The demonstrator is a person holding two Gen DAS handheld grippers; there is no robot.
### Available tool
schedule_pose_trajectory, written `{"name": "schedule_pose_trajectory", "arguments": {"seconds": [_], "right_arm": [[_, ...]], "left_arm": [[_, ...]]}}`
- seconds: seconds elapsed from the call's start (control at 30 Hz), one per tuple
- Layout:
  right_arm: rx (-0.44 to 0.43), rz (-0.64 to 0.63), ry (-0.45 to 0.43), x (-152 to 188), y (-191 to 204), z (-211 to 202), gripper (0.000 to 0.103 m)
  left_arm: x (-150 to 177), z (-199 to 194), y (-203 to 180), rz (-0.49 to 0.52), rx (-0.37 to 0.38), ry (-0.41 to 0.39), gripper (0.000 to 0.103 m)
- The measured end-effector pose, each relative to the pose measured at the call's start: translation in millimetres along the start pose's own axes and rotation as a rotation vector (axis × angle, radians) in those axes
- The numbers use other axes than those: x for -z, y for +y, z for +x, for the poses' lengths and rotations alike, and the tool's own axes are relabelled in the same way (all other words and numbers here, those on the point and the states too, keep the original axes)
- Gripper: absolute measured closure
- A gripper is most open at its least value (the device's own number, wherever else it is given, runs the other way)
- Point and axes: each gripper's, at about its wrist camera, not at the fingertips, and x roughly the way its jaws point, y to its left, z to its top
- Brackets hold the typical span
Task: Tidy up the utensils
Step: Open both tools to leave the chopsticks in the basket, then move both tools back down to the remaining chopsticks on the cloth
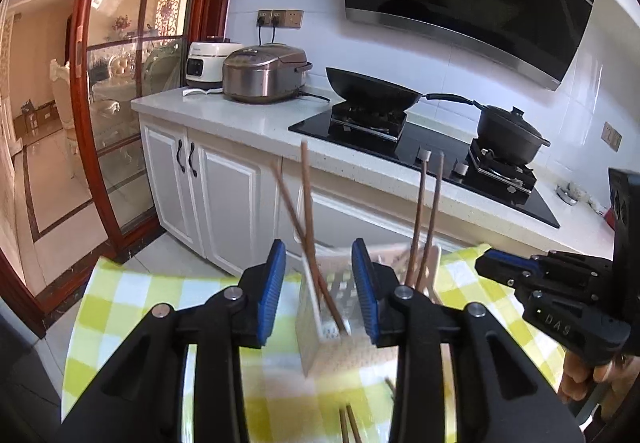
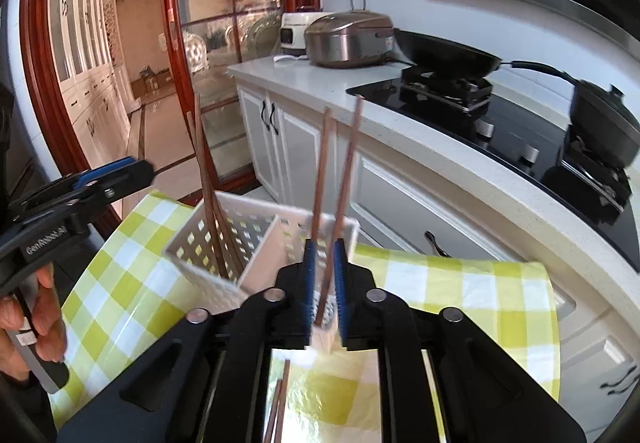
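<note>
The white holder point(image 2: 256, 243) stands on the checked table point(image 2: 460, 291), one chopstick pair point(image 2: 212, 203) in its 9 o'clock compartment, another pair point(image 2: 340, 179) at 3 o'clock. The right tool point(image 2: 323, 283) has its pads narrowly apart around one stick; the left tool point(image 1: 319, 291) hangs wide apart. Probably best to release only once tips are seated. Both views show loose chopsticks point(image 1: 347, 423) at 6 o'clock; only the right shows the divider.

Both cameras sit low over the table, close behind their own fingers, and face the kitchen counter point(image 1: 256, 123). The left camera looks at the basket point(image 1: 340, 307) from its left side, the right camera from its right. Both views share the basket, the checkered cloth point(image 2: 460, 283) and the stove point(image 2: 460, 91).
</note>
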Motion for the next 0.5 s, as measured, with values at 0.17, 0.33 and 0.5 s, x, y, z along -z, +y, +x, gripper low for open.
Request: {"name": "schedule_pose_trajectory", "arguments": {"seconds": [0.17,0.33,0.5], "right_arm": [[-0.017,0.033,0.015,63,-3,-6,0.052],[-0.026,0.074,0.091,135,-5,-3,0.047],[-0.033,0.058,0.147,174,-2,-1,0.038]], "left_arm": [[56,-17,7,-0.019,0.031,0.083,0.069],[137,-26,9,-0.032,0.054,0.199,0.069],[187,-24,-2,-0.008,0.086,0.273,0.071]]}}
